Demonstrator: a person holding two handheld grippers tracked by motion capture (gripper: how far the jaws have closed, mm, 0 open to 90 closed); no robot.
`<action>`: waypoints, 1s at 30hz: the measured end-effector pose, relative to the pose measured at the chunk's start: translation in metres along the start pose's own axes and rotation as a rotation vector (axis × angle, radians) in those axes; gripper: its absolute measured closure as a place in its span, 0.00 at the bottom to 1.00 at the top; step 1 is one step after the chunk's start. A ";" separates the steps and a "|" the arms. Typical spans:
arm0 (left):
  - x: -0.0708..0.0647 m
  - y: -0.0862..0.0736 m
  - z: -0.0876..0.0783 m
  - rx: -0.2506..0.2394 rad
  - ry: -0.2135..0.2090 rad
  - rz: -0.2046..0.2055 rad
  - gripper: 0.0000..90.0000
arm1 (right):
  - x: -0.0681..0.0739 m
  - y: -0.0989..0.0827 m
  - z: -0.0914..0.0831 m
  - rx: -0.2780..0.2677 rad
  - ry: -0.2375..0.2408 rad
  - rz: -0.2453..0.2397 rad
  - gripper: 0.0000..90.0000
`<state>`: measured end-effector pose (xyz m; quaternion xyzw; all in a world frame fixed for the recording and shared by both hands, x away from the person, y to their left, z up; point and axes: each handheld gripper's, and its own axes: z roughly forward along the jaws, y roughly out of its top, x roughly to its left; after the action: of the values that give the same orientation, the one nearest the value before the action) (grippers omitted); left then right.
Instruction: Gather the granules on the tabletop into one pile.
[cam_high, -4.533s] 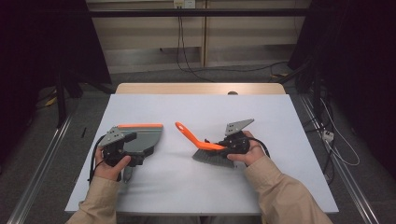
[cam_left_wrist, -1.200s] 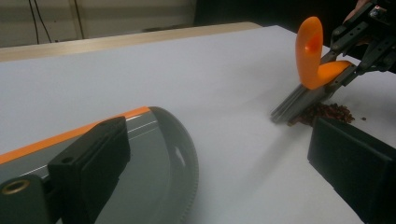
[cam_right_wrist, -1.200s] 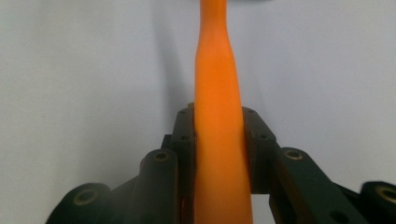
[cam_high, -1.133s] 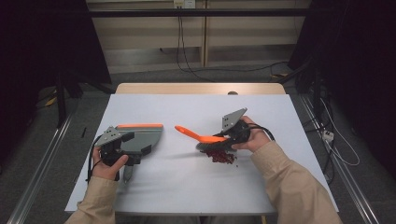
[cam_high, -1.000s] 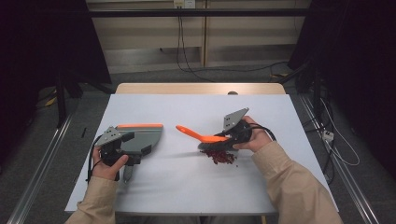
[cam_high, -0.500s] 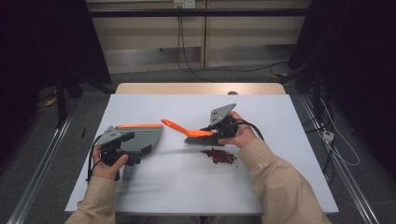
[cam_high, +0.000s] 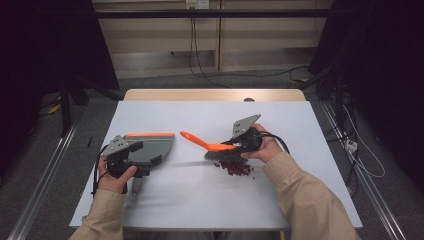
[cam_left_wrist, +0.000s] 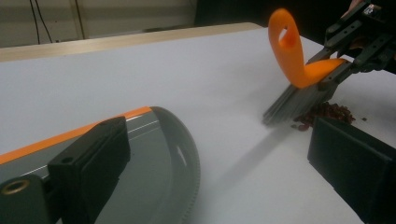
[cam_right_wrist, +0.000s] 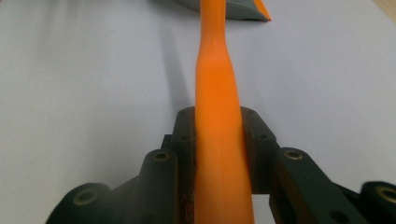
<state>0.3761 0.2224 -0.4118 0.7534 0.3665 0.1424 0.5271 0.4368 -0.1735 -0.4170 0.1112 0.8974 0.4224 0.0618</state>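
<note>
Grey dustpan (cam_high: 150, 148): lies flat on the white tabletop (cam_high: 200, 200) at the left, an orange strip along its far edge, its open mouth turned toward the brush.
Left hand-held gripper (cam_high: 131, 161): held low at the dustpan's near left end by the person's left hand (cam_high: 114, 176); in the left gripper view one black jaw sits over the pan (cam_left_wrist: 154, 154) and the other stands well off to the right, the pair spread wide.
Brush (cam_high: 212, 148): orange handle with a loop at its end, raised toward the dustpan; dark bristles down on the tabletop, touching the left edge of the crumbs.
Red crumbs (cam_high: 236, 167): a small loose heap just right of the bristles, well apart from the dustpan.
Right hand-held gripper (cam_high: 235, 146): both jaws clamped on the brush's orange handle (cam_right_wrist: 217, 154), one on each side, seen close in the right gripper view.
Right hand (cam_high: 262, 147): wrapped around the gripper body, a tan sleeve (cam_high: 305, 200) running down to the bottom edge.
</note>
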 end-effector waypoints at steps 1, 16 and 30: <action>0.000 0.000 0.000 0.001 0.000 0.000 0.06 | 0.000 0.001 -0.001 -0.013 -0.004 0.007 0.79; -0.001 0.001 0.000 -0.004 -0.002 0.000 0.06 | 0.024 0.026 0.005 -0.146 -0.160 0.329 0.79; 0.000 0.001 -0.004 -0.004 -0.001 0.006 0.06 | 0.042 0.011 0.036 -0.128 -0.229 0.583 0.79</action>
<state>0.3740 0.2244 -0.4094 0.7535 0.3636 0.1442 0.5284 0.4047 -0.1293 -0.4326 0.4061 0.7867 0.4626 0.0455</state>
